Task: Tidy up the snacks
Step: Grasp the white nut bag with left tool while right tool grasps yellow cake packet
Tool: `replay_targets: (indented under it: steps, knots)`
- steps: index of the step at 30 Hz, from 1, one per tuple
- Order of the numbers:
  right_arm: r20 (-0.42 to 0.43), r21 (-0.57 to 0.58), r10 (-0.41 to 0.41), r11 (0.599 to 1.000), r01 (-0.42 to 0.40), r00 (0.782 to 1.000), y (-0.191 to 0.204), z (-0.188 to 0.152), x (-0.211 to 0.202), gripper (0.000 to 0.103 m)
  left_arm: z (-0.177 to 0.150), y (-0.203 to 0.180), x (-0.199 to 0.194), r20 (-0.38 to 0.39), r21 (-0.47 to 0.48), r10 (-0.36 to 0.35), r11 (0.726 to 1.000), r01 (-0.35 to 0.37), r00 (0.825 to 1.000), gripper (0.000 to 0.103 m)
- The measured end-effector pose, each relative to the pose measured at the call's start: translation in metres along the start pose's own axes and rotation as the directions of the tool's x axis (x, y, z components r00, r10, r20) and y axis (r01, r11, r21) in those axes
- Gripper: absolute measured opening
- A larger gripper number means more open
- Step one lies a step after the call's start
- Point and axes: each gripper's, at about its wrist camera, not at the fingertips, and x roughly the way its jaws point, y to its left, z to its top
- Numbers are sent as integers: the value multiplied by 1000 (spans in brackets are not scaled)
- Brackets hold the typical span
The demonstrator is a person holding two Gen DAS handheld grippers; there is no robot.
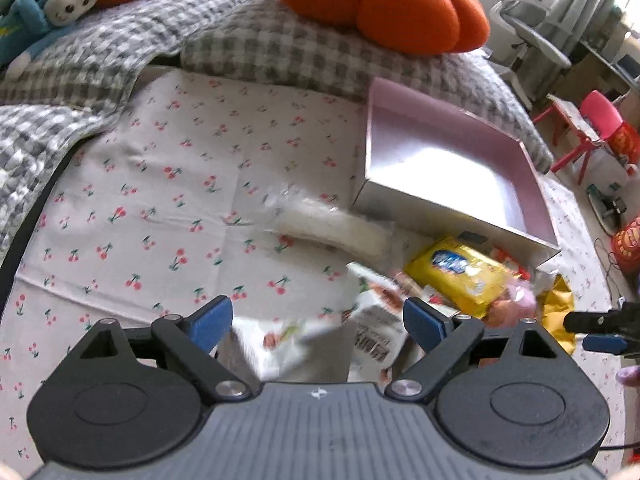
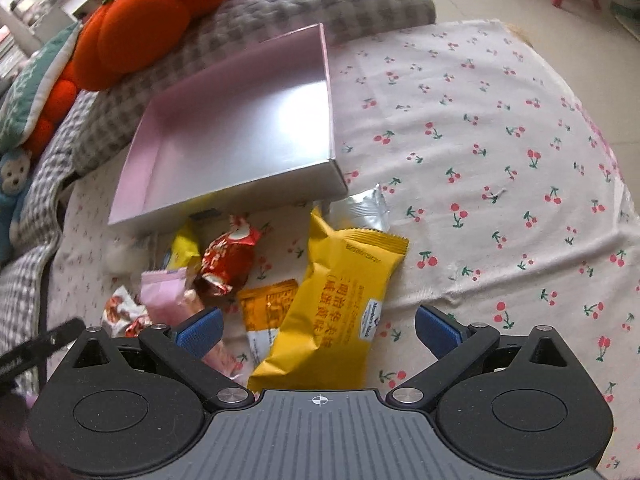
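Directly below my right gripper [image 2: 318,330], jaws spread and empty, the yellow wafer packet [image 2: 336,308] lies on the cherry-print sheet [image 2: 500,140], long axis running away toward the pink box [image 2: 240,128]. My left gripper [image 1: 318,326], also spread, hovers over a white wrapper [image 1: 304,340].

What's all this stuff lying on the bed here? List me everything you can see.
Box: one, pink, open and empty, on the cherry-print sheet.
Big yellow snack packet: one, in front of the box, between the right gripper's fingers.
Red wrapped sweet: one, beside the yellow packet.
Pink packet: one, left of the sweet.
Clear-wrapped white snack: one, left of the box.
Sheet: one, white with red cherries.
Checked blanket: grey and white, behind the box.
Orange plush: on the blanket.
Blue monkey toy: one, far corner.
Left gripper: open, over white packets.
Right gripper: open.
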Motion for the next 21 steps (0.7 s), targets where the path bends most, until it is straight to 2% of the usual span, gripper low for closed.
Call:
replay_targets:
  steps: [3,6,10,13,18,21]
  knots:
    - [-11,35,14,999,-14,1000,-8,3,8,100,-1,10,8,-48,-21,-16,1000,15,999,90]
    - [-26,71,26,997,-24,999,-15,4,17,98,-4,25,13,-97,-101,-41,994,31,994,90]
    - [-42,102,48,994,-44,998,-20,3,22,94,-6,38,8,-102,-177,-65,983,46,993,90]
    - [-33,94,39,995,-36,999,-18,2,22,89,-7,39,0,-84,-185,-53,982,37,995,91]
    - [-35,90,29,996,-26,999,-18,-1,22,80,-10,42,0,-98,-202,-67,978,46,993,92]
    - [-37,81,22,997,-19,999,-18,-3,23,78,-10,39,-1,-94,-152,-63,987,48,994,97]
